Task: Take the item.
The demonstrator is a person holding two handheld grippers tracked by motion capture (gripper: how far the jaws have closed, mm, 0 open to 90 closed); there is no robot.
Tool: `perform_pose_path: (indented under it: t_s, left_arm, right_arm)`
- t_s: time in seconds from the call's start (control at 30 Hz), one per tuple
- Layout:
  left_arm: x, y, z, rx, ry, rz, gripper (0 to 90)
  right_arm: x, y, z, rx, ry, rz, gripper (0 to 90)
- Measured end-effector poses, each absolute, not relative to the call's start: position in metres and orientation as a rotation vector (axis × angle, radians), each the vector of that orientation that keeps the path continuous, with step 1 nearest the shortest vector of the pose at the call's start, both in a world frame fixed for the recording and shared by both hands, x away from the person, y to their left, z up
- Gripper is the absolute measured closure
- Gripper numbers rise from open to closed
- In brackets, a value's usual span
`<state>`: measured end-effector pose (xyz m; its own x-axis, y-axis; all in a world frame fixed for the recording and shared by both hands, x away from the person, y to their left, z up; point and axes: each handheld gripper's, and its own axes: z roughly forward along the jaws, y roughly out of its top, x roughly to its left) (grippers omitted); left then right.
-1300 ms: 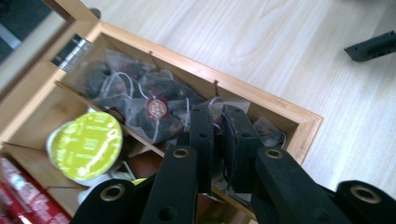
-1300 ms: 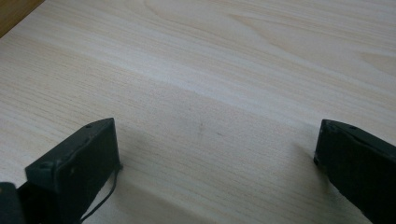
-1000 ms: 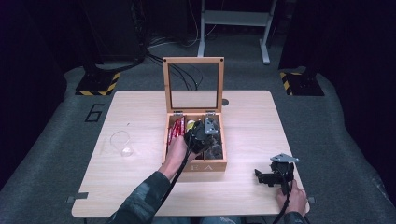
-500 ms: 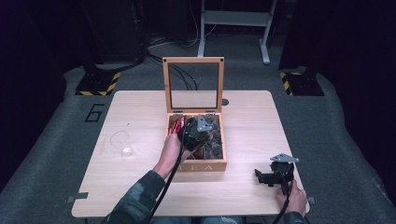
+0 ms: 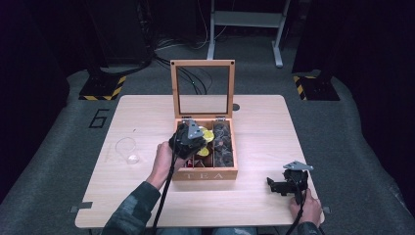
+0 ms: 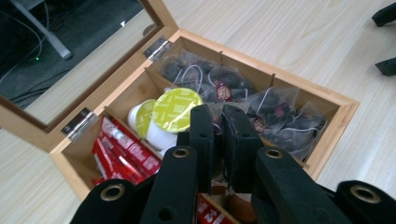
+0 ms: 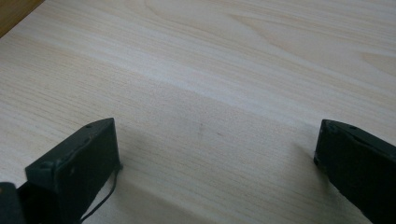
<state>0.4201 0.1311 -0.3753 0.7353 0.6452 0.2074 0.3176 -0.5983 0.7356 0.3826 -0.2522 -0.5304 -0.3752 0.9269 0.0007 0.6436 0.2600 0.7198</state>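
Over wooden box (image 5: 205,174) lettered "TEA" | left claw (image 6: 217,122) pressed together | right claw (image 7: 215,154) spread

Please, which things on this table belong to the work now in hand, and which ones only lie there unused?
In the work:
- wooden tea box, lid open
- left gripper, jaws nearly closed over the box
- yellow-lidded capsules
- red packets
- dark tea bags

Lying about:
- right gripper, open, resting on the table
- clear plastic piece, left of the box
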Motion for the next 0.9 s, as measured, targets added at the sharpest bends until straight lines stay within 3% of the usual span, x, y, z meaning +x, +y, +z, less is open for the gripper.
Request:
perform_pose_path:
  t_s: [0.9]
  left_arm:
    - [0.414, 0.201, -0.370, 2.123, 0.855, 0.711, 82.6]
  right_arm:
    - [0.383, -0.252, -0.530, 1.425, 2.112, 0.898, 0.0]
